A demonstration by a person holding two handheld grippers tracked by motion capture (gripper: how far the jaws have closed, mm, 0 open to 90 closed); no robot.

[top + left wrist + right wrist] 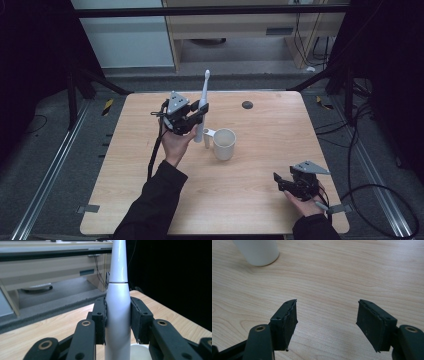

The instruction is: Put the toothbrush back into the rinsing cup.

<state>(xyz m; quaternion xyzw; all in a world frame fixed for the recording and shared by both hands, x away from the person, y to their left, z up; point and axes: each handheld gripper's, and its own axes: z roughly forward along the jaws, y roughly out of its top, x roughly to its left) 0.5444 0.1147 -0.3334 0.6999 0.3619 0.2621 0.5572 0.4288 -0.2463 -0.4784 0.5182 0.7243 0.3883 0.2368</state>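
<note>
Above a wooden table (250, 165), a white electric toothbrush (202, 107) is held upright, clamped between the jaws of the left gripper (194, 116), just beside a white mug (224, 144). Near the table's right front corner, the right gripper (282, 182) is held with jaws spread, grasping nothing.

Left gripper (196, 114) raised, jaws clamped; right gripper (281, 182) low, jaws spread wide.

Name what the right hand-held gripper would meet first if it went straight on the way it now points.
Probably the bare table: the open right hand-held gripper tilts down at the wood. The cup stands off to the side.
</note>
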